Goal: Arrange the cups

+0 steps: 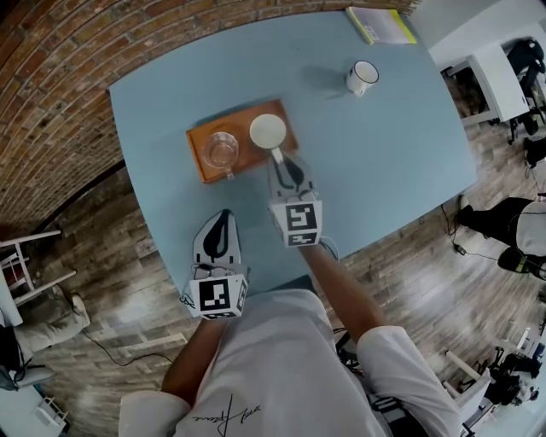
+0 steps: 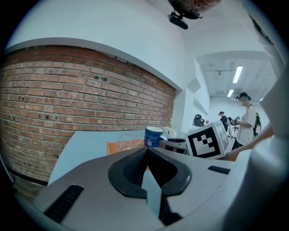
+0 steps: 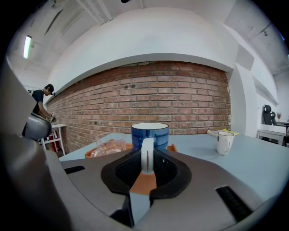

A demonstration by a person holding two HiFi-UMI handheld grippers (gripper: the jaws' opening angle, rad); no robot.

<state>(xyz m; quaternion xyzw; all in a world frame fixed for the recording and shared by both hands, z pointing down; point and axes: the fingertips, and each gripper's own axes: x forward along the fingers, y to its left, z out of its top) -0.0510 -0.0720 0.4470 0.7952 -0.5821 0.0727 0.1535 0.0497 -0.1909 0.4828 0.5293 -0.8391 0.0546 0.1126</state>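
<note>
- Three cups in play: blue mug (image 1: 268, 131), glass cup (image 1: 222, 149), white mug (image 1: 363, 77).
- Blue mug and glass cup stand upright on the orange tray (image 1: 196, 147), just beside each other. From the head view the glass is on the left and the mug on the right.
- Tray lies on the light blue table (image 1: 384, 162), on the half nearer the brick wall (image 1: 51, 85).
- White mug has a dark rim. It stands upright on bare table, well apart from the tray, out toward the far right.
- Yellow-edged notebook (image 1: 381, 24) lies at the far corner, near the white mug.
- Right gripper (image 1: 279, 160): fingers clamped on the blue mug's white handle. The handle stands upright between the pads, on the side of the mug facing the person.
- Left gripper (image 1: 223, 218): fingers together, nothing between them. It sits over the near part of the table, short of the tray and to the left of the right gripper.
- Left gripper view looks across at the glass cup and blue mug, with the right gripper's marker cube (image 2: 207, 140) just to their right.
- People stand in the room's background, well away from the table.
</note>
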